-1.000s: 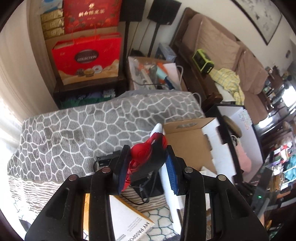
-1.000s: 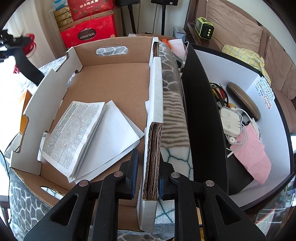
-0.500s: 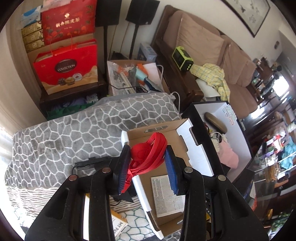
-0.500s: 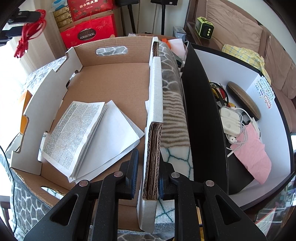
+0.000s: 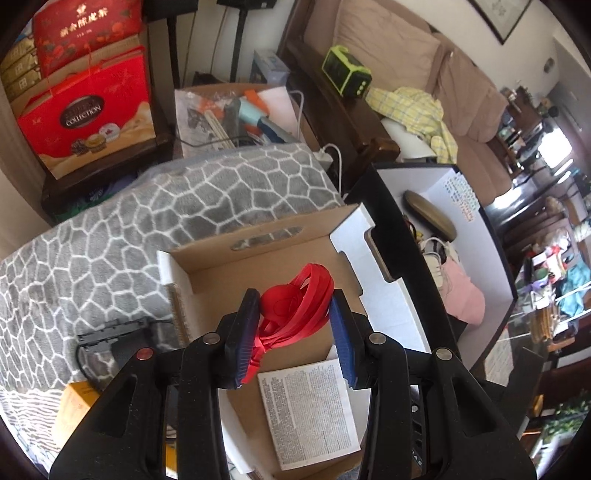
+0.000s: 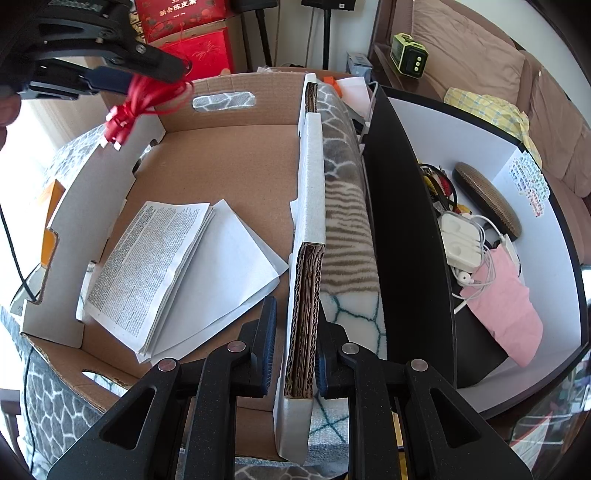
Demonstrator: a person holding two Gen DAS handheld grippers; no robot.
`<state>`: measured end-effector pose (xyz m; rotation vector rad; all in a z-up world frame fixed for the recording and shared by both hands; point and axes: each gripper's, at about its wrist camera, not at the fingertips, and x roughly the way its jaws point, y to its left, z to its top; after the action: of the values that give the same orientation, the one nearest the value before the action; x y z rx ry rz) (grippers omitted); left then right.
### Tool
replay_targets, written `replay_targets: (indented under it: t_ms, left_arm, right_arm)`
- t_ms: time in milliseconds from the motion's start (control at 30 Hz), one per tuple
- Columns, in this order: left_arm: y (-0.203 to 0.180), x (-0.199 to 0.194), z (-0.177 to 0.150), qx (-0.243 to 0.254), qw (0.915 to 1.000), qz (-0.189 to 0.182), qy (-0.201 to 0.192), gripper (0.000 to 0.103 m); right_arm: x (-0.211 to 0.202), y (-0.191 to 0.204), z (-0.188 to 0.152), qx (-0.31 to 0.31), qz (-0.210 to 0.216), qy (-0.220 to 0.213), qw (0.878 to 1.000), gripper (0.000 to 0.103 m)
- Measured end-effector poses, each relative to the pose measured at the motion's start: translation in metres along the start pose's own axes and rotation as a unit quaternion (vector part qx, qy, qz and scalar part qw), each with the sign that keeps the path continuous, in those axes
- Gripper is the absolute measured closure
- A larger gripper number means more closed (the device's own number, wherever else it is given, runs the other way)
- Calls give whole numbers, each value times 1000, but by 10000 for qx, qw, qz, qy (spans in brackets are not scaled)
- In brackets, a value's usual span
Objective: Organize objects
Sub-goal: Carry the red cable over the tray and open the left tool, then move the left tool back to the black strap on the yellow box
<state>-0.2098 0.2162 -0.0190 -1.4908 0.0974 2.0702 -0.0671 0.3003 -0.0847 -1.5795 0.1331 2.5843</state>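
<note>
The left gripper (image 5: 293,325) is clamped on a red cable (image 5: 295,314), held above the box (image 6: 221,162). The right gripper (image 6: 295,350) is clamped on the box's side wall (image 6: 304,306).

Background: brown sofa (image 5: 458,74) bearing a yellow checked cloth (image 5: 417,107) and a green box-shaped device (image 5: 345,75); red gift bag (image 5: 88,118) on a dark shelf; framed picture (image 5: 502,14) on the wall.
</note>
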Motion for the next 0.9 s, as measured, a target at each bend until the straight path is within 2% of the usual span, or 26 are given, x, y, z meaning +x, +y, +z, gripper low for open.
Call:
replay_targets:
  t_ms: [167, 433, 533, 567, 667, 733, 900]
  left_arm:
    - [-10, 17, -2, 98, 9999, 30, 134, 67]
    - [-12, 47, 7, 133, 9986, 428, 286, 65]
    - [-11, 51, 7, 117, 9979, 590, 223, 52]
    - [-11, 50, 6, 131, 9982, 560, 184, 47]
    - [-10, 41, 6, 152, 9988, 463, 99, 44]
    - [-4, 30, 6, 100, 9992, 380, -33, 35]
    - [15, -3, 5, -18, 9992, 307, -246, 33]
  right_arm:
    - [0, 0, 0, -1, -1, 0, 10000, 85]
    - [0, 0, 0, -1, 0, 2, 10000, 85]
    - [1, 1, -1, 0, 0, 7, 10000, 85]
    - [1, 1, -1, 3, 1, 10, 10000, 85]
    - [1, 1, -2, 2, 5, 12, 10000, 85]
    - [1, 1, -2, 0, 5, 12, 10000, 85]
    - [1, 2, -2, 0, 6, 13, 10000, 85]
